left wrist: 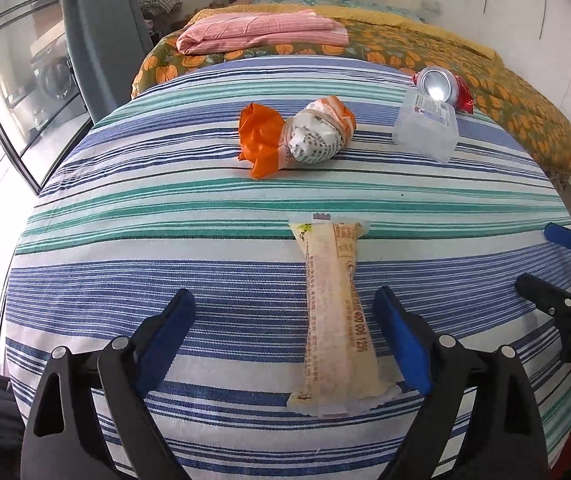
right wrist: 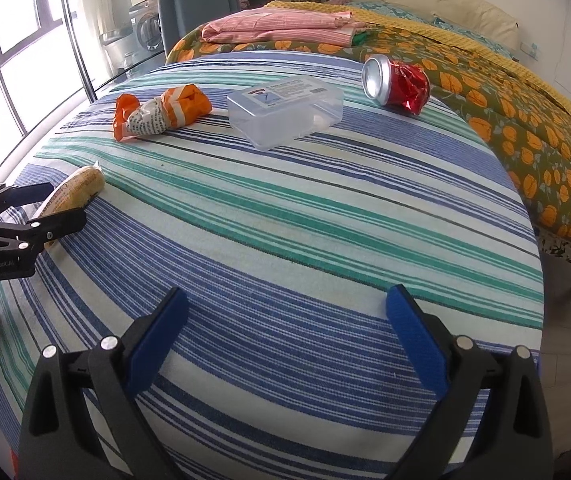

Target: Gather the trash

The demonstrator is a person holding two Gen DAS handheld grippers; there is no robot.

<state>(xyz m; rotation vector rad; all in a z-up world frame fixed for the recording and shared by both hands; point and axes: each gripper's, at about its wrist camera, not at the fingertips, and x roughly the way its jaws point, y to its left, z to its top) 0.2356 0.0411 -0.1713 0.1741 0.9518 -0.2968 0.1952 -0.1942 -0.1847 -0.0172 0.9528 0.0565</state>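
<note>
The left gripper (left wrist: 283, 320) is held open astride the wrapper (left wrist: 335, 320), which lies lengthwise between its pads on the striped sheet (left wrist: 125, 208); the pinch is best made mid-length; the right gripper (right wrist: 285, 328) is open, empty.

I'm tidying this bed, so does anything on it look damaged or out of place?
Yes. The red can at the striped sheet's far edge lies on its side, crushed. The orange bag is crumpled into a wad.
</note>
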